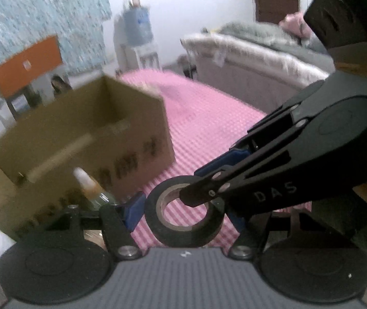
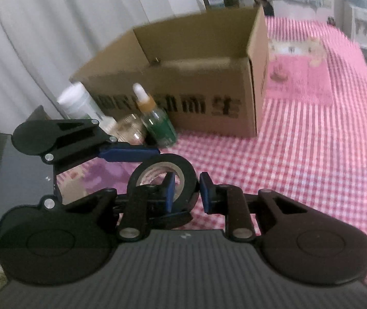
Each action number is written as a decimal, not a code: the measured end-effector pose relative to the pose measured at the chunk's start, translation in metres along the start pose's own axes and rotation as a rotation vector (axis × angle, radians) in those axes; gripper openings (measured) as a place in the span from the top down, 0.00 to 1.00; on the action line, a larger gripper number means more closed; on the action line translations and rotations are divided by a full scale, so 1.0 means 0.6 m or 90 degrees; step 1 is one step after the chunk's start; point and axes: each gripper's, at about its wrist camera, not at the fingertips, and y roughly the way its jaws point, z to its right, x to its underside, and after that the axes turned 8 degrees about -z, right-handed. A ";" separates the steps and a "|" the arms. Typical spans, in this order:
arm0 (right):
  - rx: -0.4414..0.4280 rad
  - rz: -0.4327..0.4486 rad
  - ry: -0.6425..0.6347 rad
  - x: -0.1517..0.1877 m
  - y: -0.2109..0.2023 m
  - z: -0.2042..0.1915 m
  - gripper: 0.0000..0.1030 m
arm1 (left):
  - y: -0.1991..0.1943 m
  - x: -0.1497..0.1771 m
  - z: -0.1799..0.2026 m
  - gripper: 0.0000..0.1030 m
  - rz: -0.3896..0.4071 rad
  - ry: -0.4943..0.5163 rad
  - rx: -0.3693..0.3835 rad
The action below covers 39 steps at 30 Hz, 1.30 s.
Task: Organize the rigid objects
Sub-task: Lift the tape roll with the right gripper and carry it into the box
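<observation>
A white bottle (image 2: 76, 101) and a dropper bottle (image 2: 155, 118) stand before the cardboard box (image 2: 196, 82) on the bench (image 2: 312, 167). The left gripper (image 2: 142, 173), jaws spread, flanks the black tape roll (image 2: 162, 177), which the right gripper (image 2: 187, 193) pinches by its wall.

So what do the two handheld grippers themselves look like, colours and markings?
Both are alike: black linkage arms with silver pivot screws and round black discs at the base, blue finger pads, and a ribbed grey body. The right gripper carries pale lettering "DAS" on its side and a green light on its black housing. The left gripper shows the same build.
</observation>
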 end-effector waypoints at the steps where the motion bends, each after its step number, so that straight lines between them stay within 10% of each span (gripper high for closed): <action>1: -0.001 0.012 -0.008 -0.008 -0.012 -0.009 0.79 | -0.015 -0.005 -0.005 0.34 0.013 -0.003 -0.007; 13: -0.075 0.075 -0.115 -0.214 -0.032 -0.083 0.77 | -0.100 -0.094 -0.170 0.34 0.055 -0.067 -0.070; 22: -0.149 -0.132 -0.022 -0.367 0.171 -0.037 0.77 | 0.044 -0.127 -0.328 0.34 -0.154 -0.178 0.023; 39: -0.179 -0.342 0.058 -0.379 0.380 0.015 0.78 | 0.189 -0.088 -0.405 0.34 -0.349 -0.254 0.088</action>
